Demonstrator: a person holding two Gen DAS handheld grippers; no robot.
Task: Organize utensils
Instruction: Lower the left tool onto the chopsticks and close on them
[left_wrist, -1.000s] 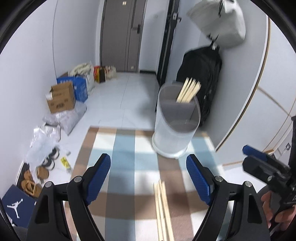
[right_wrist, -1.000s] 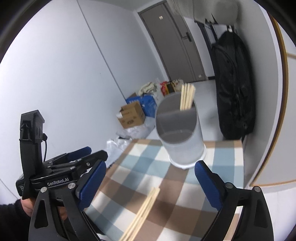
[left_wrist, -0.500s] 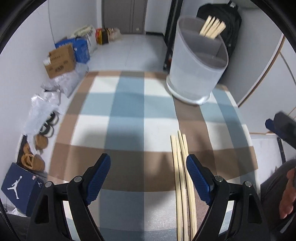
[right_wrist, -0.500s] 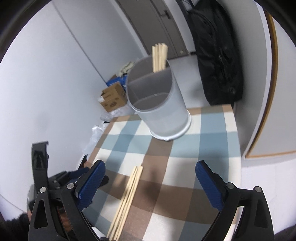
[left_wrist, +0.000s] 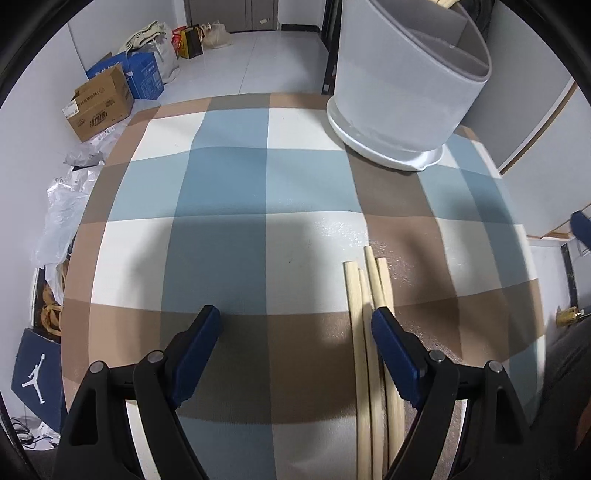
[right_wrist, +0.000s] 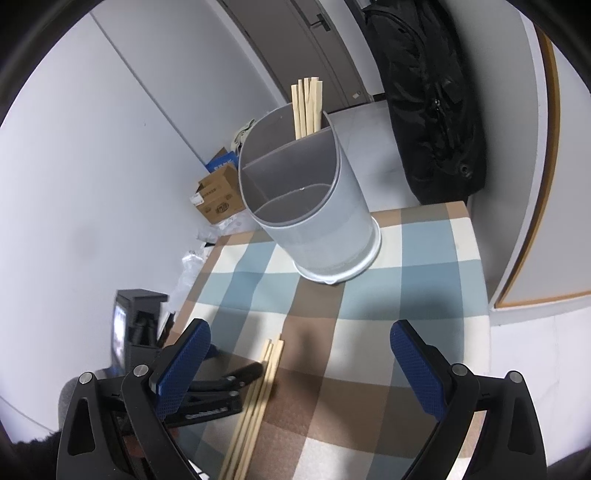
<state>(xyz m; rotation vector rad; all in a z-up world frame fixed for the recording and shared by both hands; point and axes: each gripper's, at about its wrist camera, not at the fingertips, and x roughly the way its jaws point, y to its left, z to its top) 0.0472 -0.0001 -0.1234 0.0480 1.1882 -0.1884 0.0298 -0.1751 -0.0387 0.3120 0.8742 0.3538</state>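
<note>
Several wooden chopsticks (left_wrist: 369, 332) lie side by side on the checked tablecloth (left_wrist: 240, 206); they also show in the right wrist view (right_wrist: 258, 398). My left gripper (left_wrist: 295, 325) is open and low over the cloth, its right finger (left_wrist: 391, 343) over the chopsticks. A grey divided utensil holder (right_wrist: 306, 210) stands at the far end and has several chopsticks (right_wrist: 306, 107) upright in its rear compartment. The holder also shows in the left wrist view (left_wrist: 402, 85). My right gripper (right_wrist: 295, 350) is open and empty, above the table to the right of the chopsticks.
The table is small, with edges close on all sides. A black bag (right_wrist: 432, 99) hangs behind the table by the wall. Cardboard boxes (left_wrist: 99, 103), plastic bags and shoes lie on the floor to the left. The left gripper body (right_wrist: 207, 391) shows beside the chopsticks.
My left gripper has tipped down and dropped toward the cloth, so its right finger now overlaps the lying chopsticks. My right gripper has tilted down and come closer to the table.
</note>
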